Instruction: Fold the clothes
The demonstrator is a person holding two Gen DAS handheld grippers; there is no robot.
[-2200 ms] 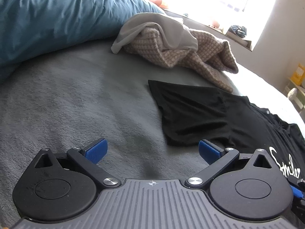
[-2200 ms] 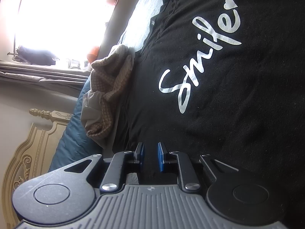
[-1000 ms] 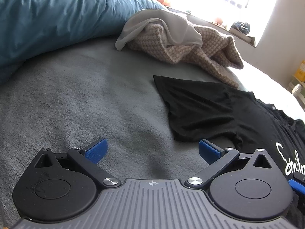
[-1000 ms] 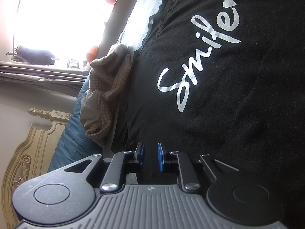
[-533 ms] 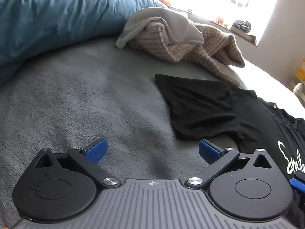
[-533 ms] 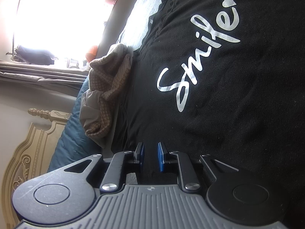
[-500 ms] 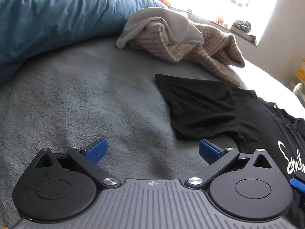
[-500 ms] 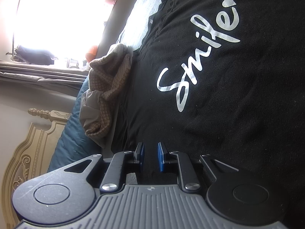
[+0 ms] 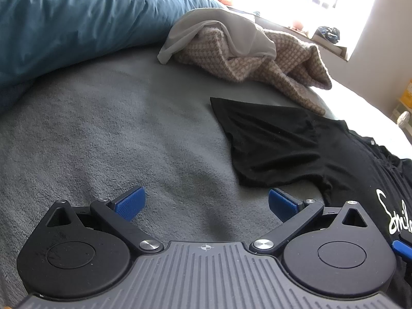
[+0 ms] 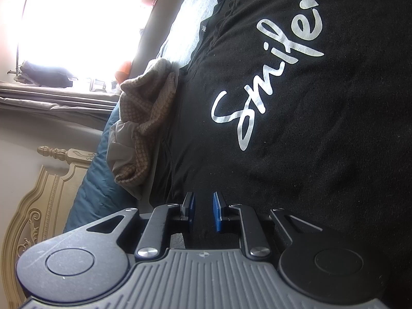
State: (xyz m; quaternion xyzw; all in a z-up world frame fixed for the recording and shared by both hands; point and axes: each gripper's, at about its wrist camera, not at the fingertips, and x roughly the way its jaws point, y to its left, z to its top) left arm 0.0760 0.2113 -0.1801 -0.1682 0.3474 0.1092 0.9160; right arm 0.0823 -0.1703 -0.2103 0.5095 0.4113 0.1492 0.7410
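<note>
Left wrist view: your left gripper (image 9: 204,203) hung over the grey blanket (image 9: 108,139) with its blue pads spread wide and nothing between them. The black T-shirt (image 9: 291,144) lay flat on the blanket ahead and to the right. One short sleeve pointed toward the teal duvet (image 9: 72,20), its cuff corner nearest the houndstooth knit garment (image 9: 260,59), which sat crumpled past the sleeve with a pale grey cloth (image 9: 226,31) draped on top. The shirt's body ran off to the right edge, where the start of the white "Smile" lettering (image 9: 394,219) showed. Compared with 2.2 s before, the sleeve sat further right and a little lower in frame, and more bare blanket showed in front of your pads; the spread of the pads had not changed.

Right wrist view: your right gripper (image 10: 204,212) had its pads drawn close, a narrow gap between them, with black fabric of the T-shirt (image 10: 322,175) in that gap; whether the pads actually pinched the cloth could not be told. The "Smile" lettering (image 10: 267,77) ran diagonally from lower left to upper right, ending in a small heart, so the chest width followed that line. The neckline lay toward the top left, near the bright window (image 10: 77,15). The knit garment (image 10: 144,126) and a carved headboard (image 10: 43,200) stood at the left. The framing was nearly as it was 2.2 s before.
</note>
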